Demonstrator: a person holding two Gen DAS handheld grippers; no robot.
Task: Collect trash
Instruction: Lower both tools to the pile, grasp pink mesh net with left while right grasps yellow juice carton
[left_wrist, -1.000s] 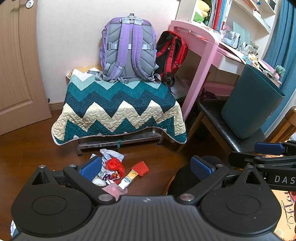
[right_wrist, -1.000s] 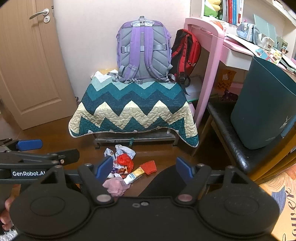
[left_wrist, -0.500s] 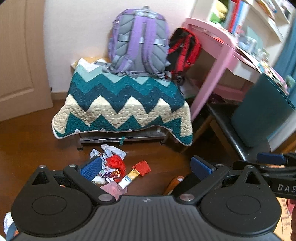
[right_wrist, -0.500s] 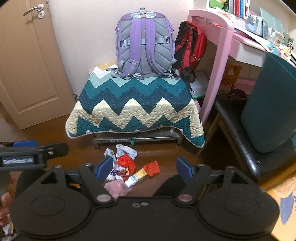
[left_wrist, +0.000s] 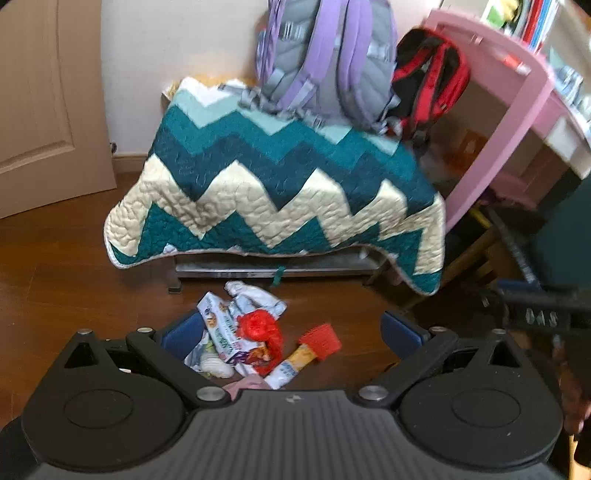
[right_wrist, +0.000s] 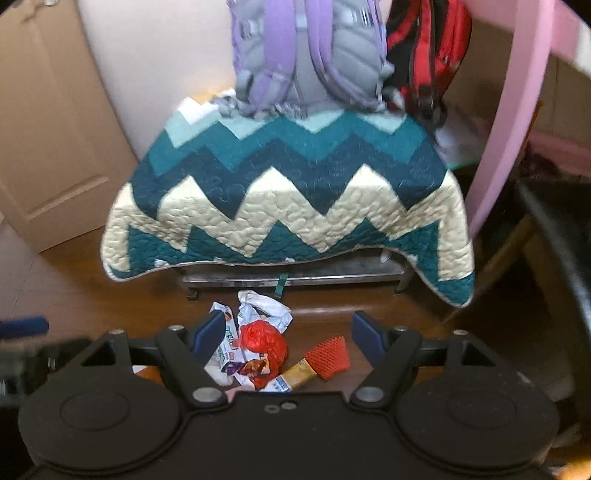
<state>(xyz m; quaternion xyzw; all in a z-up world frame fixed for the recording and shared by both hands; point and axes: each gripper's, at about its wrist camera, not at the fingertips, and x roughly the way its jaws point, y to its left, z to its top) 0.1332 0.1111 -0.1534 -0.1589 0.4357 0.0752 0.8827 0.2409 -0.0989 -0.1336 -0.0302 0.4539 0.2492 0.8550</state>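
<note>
Trash pile (left_wrist: 255, 339) on the floor awaits: your left gripper (left_wrist: 291, 332) and right gripper (right_wrist: 288, 332) hover spread wide, empty; next, descend and pinch one wrapper.

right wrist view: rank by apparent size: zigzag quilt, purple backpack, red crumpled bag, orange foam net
1. zigzag quilt
2. purple backpack, top cropped
3/4. red crumpled bag and orange foam net: look alike, no ranking.

The floor (left_wrist: 55, 280) is brown wood with a soft shine. The blanket (right_wrist: 288, 206) is puffy stitched cloth. The red bag (right_wrist: 264, 341) is shiny crinkly plastic beside crumpled white paper (right_wrist: 264, 304). Each tool's body is matt black plastic.
</note>
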